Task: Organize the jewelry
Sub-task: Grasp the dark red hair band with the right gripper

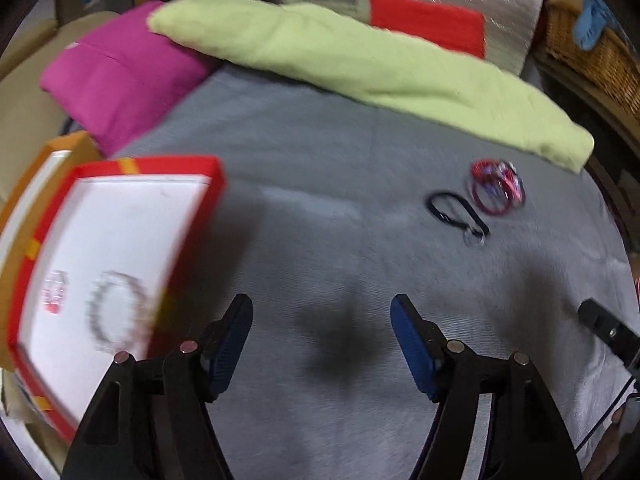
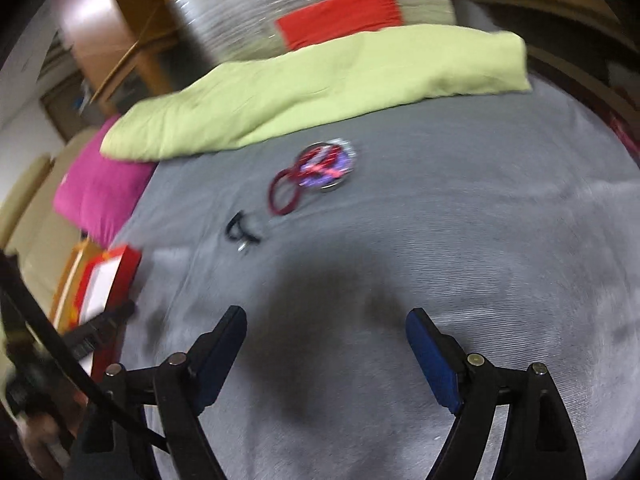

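No legible text, label, brand or number on anything in view

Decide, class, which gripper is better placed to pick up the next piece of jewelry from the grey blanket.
Right, probably. The right gripper is open, with the red and purple bangle pile ahead of it. The left gripper, also open, sits beside the red-rimmed white tray, with the bangles off to its right.
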Motion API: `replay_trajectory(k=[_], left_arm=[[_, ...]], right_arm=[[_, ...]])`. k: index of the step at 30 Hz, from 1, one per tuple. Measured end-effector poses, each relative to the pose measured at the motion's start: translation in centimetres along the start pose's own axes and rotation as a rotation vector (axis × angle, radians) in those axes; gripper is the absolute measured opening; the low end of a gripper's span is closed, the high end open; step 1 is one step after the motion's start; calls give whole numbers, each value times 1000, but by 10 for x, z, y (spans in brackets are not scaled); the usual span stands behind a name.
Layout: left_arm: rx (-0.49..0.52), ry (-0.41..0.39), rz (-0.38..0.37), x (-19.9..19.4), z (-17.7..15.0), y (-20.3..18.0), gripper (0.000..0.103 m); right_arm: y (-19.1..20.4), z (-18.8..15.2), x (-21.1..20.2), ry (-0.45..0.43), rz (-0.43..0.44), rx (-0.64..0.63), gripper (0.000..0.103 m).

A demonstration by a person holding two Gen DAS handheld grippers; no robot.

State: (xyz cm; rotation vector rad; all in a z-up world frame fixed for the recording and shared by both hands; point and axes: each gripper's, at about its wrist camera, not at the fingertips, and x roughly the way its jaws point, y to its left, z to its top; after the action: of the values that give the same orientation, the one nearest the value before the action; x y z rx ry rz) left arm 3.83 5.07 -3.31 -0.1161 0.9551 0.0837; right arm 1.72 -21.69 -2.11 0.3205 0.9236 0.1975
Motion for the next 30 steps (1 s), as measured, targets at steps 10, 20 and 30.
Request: replay_trajectory(k=[10, 20, 30], left_arm=[[-88, 4, -42, 16, -5, 3, 72], [-115, 3, -100, 8, -6, 10, 72], [-88, 5, -106, 9, -7, 2, 72]], right_arm=[[3, 2, 17, 40, 92, 44, 77], [25, 66, 68, 98, 85, 79, 52], [35, 85, 107, 147, 12, 69, 12]])
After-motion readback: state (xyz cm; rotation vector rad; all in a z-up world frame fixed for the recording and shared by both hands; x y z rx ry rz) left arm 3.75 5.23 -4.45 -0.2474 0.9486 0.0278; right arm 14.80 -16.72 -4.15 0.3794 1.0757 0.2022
